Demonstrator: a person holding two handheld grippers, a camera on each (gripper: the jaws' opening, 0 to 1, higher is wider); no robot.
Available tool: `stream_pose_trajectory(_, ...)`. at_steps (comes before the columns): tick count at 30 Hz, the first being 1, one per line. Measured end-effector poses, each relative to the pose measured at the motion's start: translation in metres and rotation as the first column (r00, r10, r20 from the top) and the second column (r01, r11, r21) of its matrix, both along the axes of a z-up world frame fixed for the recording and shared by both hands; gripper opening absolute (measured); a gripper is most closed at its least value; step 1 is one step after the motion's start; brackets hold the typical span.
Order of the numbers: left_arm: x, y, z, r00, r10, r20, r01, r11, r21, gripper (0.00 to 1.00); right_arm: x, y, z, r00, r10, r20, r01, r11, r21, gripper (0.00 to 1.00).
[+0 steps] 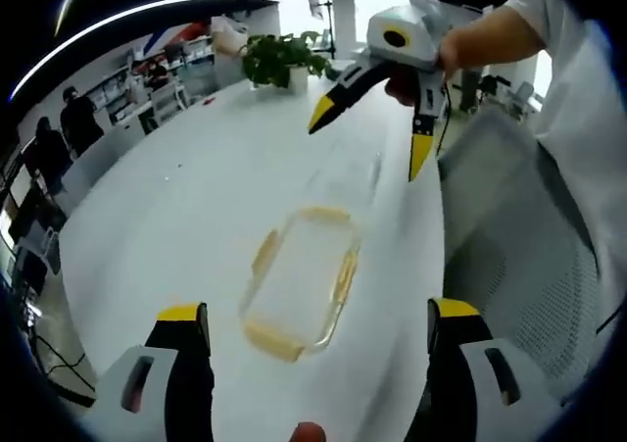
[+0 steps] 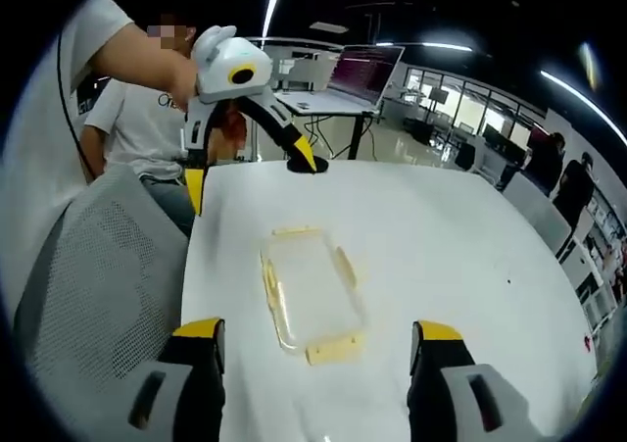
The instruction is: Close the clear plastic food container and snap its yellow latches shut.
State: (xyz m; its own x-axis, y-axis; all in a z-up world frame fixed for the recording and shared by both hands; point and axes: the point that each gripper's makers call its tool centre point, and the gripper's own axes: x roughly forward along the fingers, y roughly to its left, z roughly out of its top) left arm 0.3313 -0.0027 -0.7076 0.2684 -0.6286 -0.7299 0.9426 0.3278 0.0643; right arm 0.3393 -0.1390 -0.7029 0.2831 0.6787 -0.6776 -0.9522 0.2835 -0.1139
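Observation:
The clear plastic food container (image 1: 299,277) lies flat on the white table (image 1: 186,197), with yellow latches along its edges, such as the latch (image 2: 333,347) at its near end. My left gripper (image 1: 315,313) is open just in front of it, one jaw on each side, with nothing held. Beyond the container my right gripper (image 1: 370,140) hovers open in a person's hand. In the right gripper view the container (image 2: 309,290) sits ahead of my open right gripper (image 2: 318,331), and the left gripper (image 2: 250,174) hangs open past it. A faint clear outline (image 1: 348,172) lies past the container; I cannot tell what it is.
A grey mesh chair (image 1: 509,226) (image 2: 98,266) stands against the table edge beside the person. A potted plant (image 1: 284,60) sits at one end of the table, and an open laptop (image 2: 367,70) on a desk at the other. People stand in the background.

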Motion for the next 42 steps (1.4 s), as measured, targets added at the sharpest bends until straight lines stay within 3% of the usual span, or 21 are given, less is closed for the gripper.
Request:
stream_pose_trajectory(10,0.011,0.002,-0.014,0.998,-0.057,-0.022,0.058,0.998,0.034,0.85,0.008,-0.003,-0.014,0.999,0.042,-0.008,-0.042,0.998,-0.044,0.73)
stream_pose_trajectory(20,0.019,0.005,-0.03,0.982,-0.19,-0.022,0.191,0.972,0.137,0.82,0.017,-0.008,-0.028,0.995,0.1,-0.015,-0.101,0.989,-0.109,0.67)
stream_pose_trajectory(27,0.03,0.01,-0.039,0.974,-0.226,-0.014,0.225,0.958,0.176,0.76,0.02,-0.007,-0.035,0.994,0.104,-0.042,-0.109,0.985,-0.133,0.64)
stream_pose_trajectory(32,0.033,0.009,-0.044,0.976,-0.215,-0.031,0.217,0.962,0.168,0.72,0.021,-0.009,-0.046,0.992,0.11,-0.064,-0.12,0.978,-0.17,0.65)
stream_pose_trajectory(35,0.034,0.012,-0.051,0.969,-0.246,-0.038,0.248,0.949,0.195,0.69,0.021,-0.01,-0.05,0.991,0.112,-0.075,-0.125,0.974,-0.188,0.61)
stream_pose_trajectory(42,0.039,0.018,-0.063,0.969,-0.24,-0.062,0.248,0.943,0.223,0.68,0.023,-0.008,-0.056,0.99,0.123,-0.075,-0.136,0.968,-0.21,0.62)
